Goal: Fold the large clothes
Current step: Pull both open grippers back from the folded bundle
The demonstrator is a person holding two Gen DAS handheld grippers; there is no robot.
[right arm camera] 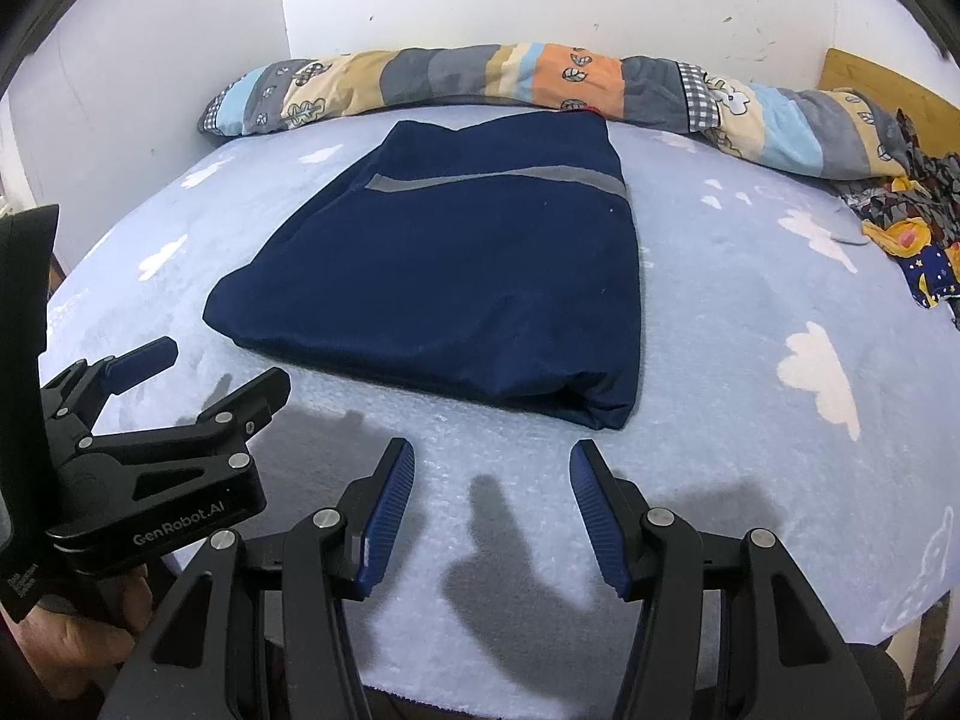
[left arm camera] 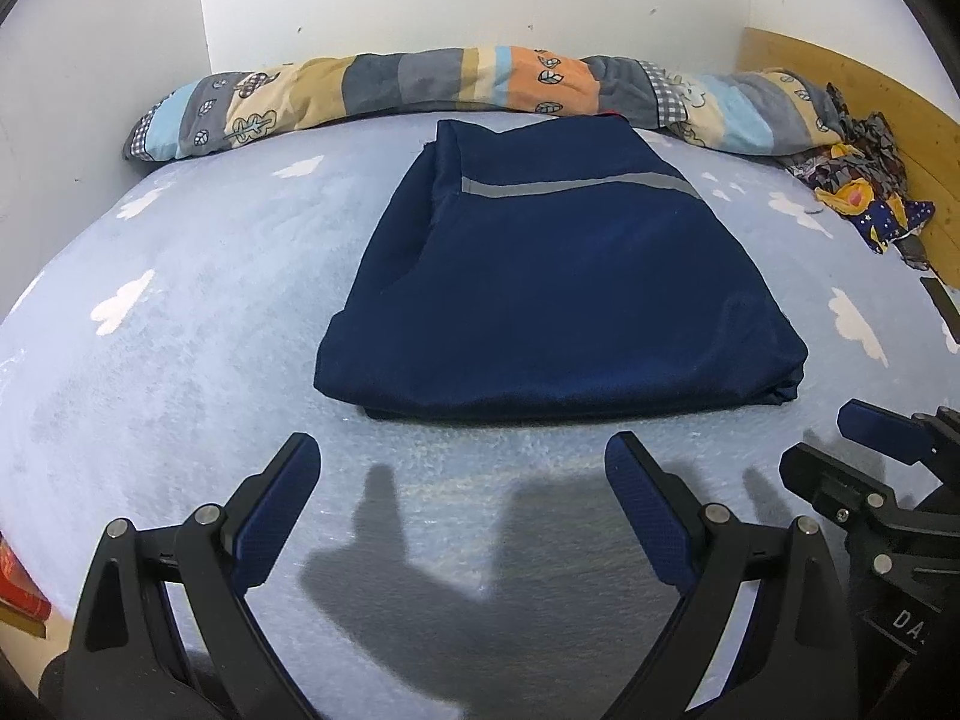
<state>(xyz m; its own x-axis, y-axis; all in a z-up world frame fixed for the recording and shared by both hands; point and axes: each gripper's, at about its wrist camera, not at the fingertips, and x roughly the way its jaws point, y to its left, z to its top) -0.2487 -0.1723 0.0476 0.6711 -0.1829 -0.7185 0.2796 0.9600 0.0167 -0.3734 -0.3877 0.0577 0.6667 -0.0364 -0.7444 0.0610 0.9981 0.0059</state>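
A bed (left arm camera: 180,360) covered by a pale blue sheet with white cloud shapes fills both views, set against white walls, with a wooden headboard (left arm camera: 840,90) at the upper right of each frame. A rolled patchwork quilt (left arm camera: 420,84) is laid along the far edge, and a crumpled patterned cloth (left arm camera: 864,192) is bunched at the right, so the middle of the sheet is kept free as a working surface.

The dark blue garment (left arm camera: 552,276) is placed in the centre of each frame, folded into a compact, roughly rectangular stack with a grey stripe (left arm camera: 576,186) across its upper part. Its near edge is squared, and layered folds are visible at the lower right corner; what kind of garment it is cannot be told from its folded state.

Both tools are held back from the near edge, apart from the cloth. The left gripper (left arm camera: 462,480) is seen with its jaws wide apart and nothing between them; the right gripper (right arm camera: 492,480) is likewise spread and empty. The fold is judged nearly or fully complete.
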